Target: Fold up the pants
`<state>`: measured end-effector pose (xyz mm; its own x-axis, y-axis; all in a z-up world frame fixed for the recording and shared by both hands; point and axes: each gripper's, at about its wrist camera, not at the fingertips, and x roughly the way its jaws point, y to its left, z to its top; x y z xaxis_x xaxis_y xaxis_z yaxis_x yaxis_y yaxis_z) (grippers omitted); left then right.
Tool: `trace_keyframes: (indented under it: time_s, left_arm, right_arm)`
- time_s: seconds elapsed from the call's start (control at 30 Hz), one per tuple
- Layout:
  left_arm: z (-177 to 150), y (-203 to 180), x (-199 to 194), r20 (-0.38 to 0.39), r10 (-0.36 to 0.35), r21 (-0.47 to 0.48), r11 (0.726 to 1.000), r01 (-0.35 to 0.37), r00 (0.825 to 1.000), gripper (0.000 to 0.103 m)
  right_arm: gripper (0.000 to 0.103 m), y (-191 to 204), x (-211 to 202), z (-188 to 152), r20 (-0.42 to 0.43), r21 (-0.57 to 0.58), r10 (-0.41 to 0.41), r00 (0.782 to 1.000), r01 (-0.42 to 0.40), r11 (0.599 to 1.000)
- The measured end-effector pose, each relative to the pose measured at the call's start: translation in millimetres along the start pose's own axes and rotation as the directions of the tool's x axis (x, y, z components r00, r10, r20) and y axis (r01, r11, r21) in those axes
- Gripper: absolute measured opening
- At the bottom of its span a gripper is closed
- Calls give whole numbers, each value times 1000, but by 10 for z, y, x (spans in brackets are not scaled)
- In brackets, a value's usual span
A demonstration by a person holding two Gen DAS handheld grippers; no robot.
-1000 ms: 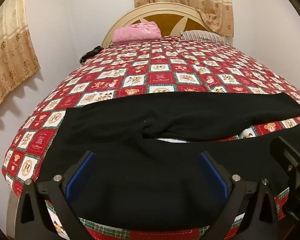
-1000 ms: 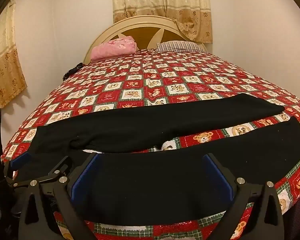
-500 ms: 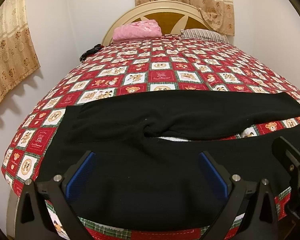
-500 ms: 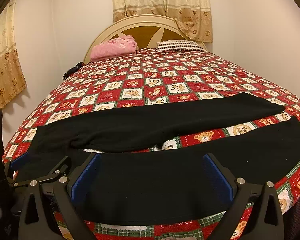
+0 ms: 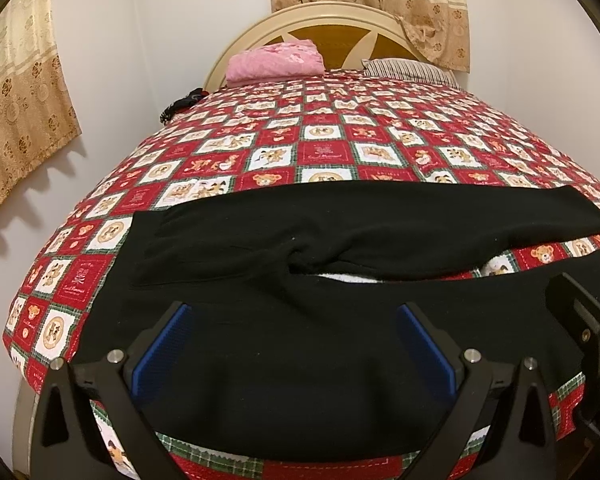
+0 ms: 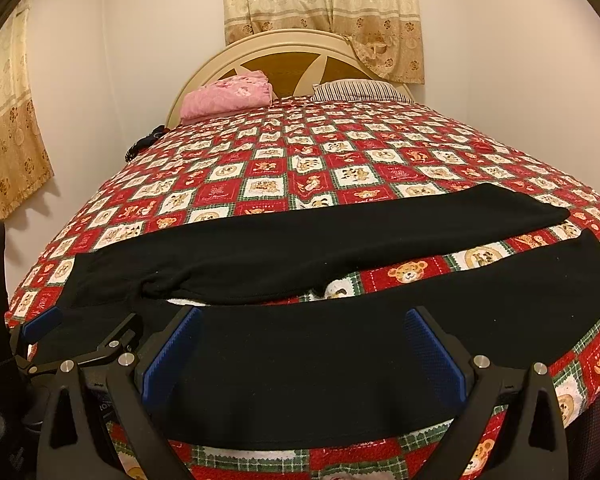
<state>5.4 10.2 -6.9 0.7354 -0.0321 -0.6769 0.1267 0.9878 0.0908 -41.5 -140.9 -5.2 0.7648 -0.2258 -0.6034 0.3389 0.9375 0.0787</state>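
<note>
Across the near end of the bed (image 5: 324, 148), on its red teddy-bear quilt (image 6: 284, 168), black pants (image 5: 300, 340) lie spread sideways, waistband toward the left, the two legs running right with a strip of quilt showing between them. At the headboard (image 6: 292, 50) sit a folded pink blanket (image 5: 276, 60) and a striped pillow (image 6: 356, 90). The left tool (image 5: 296, 340) and right tool (image 6: 304, 344) both hover over the near leg, blue pads (image 6: 172, 354) spread wide, grasping nothing.
</note>
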Motion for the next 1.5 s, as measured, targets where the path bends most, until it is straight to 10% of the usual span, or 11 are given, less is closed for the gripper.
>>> trace_keyframes:
  time_s: [1.5]
  left_arm:
    - [10,103,172,-45,12,6,1000,-12,999,103]
  right_arm:
    - [102,89,148,3,-39,-14,3,999,-4,1000]
